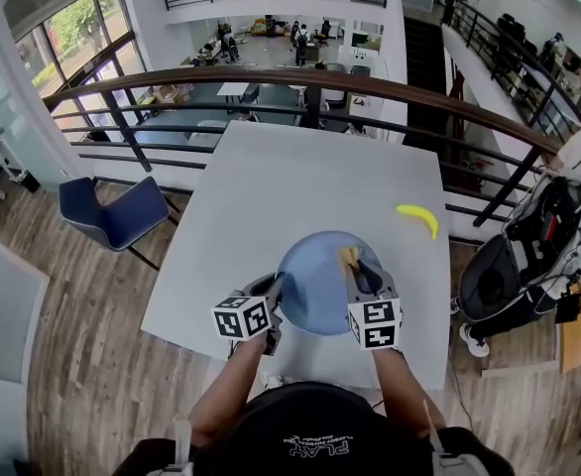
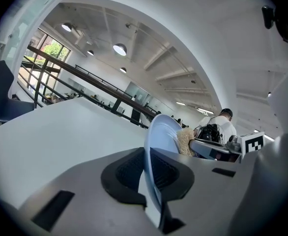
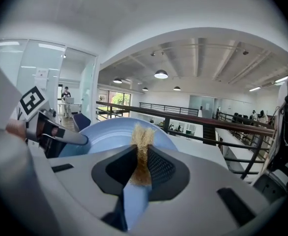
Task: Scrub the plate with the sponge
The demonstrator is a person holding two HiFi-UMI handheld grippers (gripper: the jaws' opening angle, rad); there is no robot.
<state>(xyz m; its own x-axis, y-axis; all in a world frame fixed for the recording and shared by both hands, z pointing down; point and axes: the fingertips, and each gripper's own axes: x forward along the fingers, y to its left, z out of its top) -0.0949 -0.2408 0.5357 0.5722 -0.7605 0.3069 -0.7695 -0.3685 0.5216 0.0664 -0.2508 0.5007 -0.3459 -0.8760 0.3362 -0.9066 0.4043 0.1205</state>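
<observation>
The blue plate (image 1: 315, 284) is low in the middle of the head view, over the white desk (image 1: 300, 181). The left claw (image 1: 276, 294) pinches its rim. The right claw (image 1: 363, 274) pinches the tan sponge (image 1: 350, 258) and holds it at the plate's face. I think a hard push could twist the plate out of that thin pinch, or the sponge could slide free. Only the head view shows the yellow banana (image 1: 417, 218), up and right. Only the left claw view shows the plate standing on edge.

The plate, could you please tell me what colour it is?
The plate is plain pale blue, with no pattern; it shows best in the head view.
</observation>
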